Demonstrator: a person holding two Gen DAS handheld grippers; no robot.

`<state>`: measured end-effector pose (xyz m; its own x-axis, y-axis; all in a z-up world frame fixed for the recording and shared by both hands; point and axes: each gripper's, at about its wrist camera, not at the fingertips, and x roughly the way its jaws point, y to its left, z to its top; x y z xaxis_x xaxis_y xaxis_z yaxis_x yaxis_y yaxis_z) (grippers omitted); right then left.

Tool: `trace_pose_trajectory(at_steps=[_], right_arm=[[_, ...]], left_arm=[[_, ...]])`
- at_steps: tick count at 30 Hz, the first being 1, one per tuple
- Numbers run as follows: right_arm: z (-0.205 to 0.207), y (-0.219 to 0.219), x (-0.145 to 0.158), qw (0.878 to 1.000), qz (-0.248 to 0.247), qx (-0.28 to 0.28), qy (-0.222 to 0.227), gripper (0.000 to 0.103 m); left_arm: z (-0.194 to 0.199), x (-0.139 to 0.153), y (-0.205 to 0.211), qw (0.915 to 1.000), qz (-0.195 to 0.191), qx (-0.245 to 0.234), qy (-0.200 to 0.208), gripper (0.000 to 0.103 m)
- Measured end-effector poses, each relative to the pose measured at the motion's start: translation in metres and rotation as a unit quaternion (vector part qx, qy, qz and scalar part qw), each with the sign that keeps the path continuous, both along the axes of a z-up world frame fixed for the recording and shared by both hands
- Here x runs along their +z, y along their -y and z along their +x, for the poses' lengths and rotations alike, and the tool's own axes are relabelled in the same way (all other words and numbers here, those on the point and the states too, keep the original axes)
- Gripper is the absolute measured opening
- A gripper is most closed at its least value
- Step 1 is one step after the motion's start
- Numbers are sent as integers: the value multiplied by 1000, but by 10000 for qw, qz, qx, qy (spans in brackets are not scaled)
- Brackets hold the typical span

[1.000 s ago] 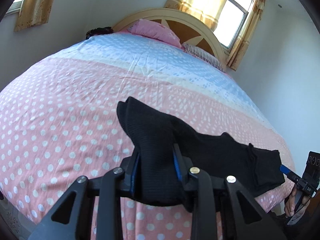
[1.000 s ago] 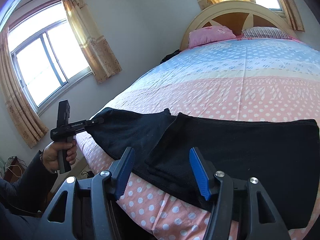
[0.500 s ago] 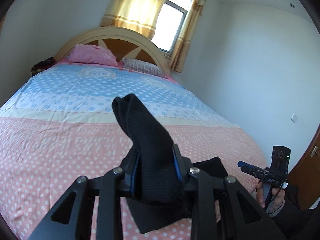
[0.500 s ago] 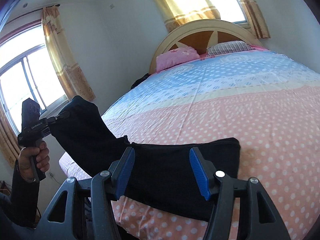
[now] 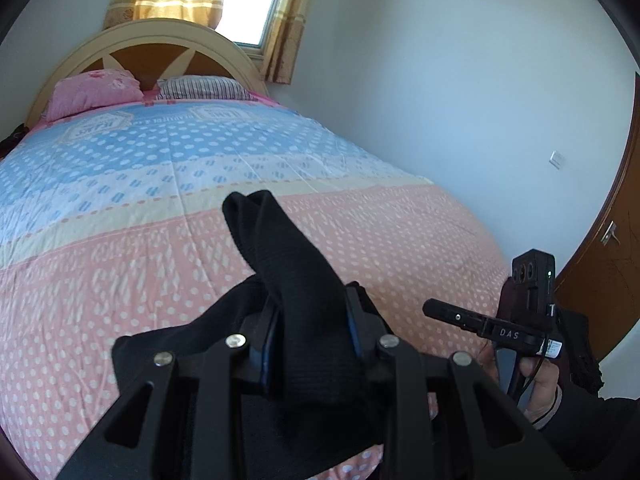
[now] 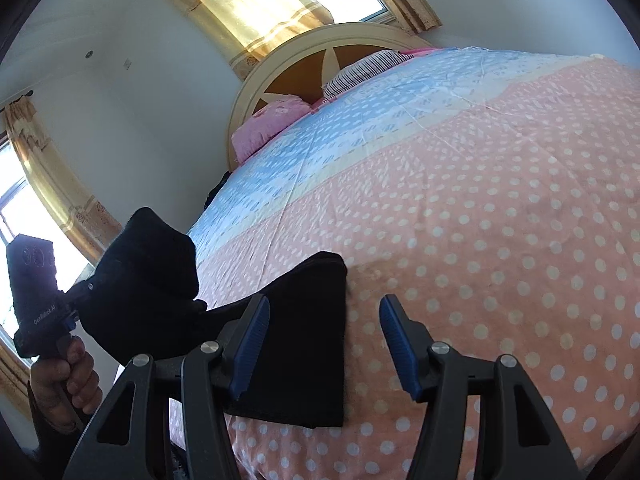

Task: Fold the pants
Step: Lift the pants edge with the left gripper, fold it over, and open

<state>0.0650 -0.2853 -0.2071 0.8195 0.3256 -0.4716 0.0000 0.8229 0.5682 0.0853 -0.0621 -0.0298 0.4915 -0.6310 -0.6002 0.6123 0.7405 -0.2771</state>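
The black pants (image 6: 308, 328) lie at the near edge of the bed, partly folded, with one end lifted. My left gripper (image 5: 312, 332) is shut on that lifted end of the pants (image 5: 288, 264), and the cloth stands up between its blue pads. It also shows in the right wrist view (image 6: 86, 296) at the left, holding the raised cloth above the bed. My right gripper (image 6: 322, 340) is open and empty, just above the right edge of the folded part. It also shows in the left wrist view (image 5: 436, 308) at the right.
The bed (image 6: 500, 200) has a pink and blue dotted cover, with two pillows (image 5: 96, 92) against a round headboard (image 5: 160, 44). Curtained windows are behind. A wooden door (image 5: 604, 280) stands at the right of the left wrist view.
My left gripper has carried the pants end to the right over the rest of the pants. The laid part now looks shorter. My right gripper stayed open and shifted right.
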Motion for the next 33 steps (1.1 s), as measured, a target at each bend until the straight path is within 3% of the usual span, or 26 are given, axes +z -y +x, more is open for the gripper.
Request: trace_pose_trajectory(at_steps=[4,8,12,17,20,25,29,33], right_arm=[[0,5,-4,9999,118,-61,-48,59],[4,7,-10,9996,257,-65,-109,59],[7,9,-15,9994,300,-115,-157,59],[4,13,-15,9990,392,-151,-136,59],[2,4,-7,9987,486,138,-14,59],[3,-31,3,9968,76,790,-132,59],[12,-38,-6,9968,-72,709,-372,59],[30,-42,-5,9968,-136,715,-336,59]], left_arm=[[1,-23,36,9988,325,-314,-211,31],[-3,-39,60,9964,752,-398,-65,40],[-20,-26,66,9973,557,-466,111,55],[-29,-9,57,9973,276,-582,354,61],[-27,-11,36,9978,337,-182,541,78],[-11,-38,-13,9937,739,663,521,79],[-1,-63,-48,9902,752,1148,242,79],[1,-78,-61,9842,938,1478,251,79]])
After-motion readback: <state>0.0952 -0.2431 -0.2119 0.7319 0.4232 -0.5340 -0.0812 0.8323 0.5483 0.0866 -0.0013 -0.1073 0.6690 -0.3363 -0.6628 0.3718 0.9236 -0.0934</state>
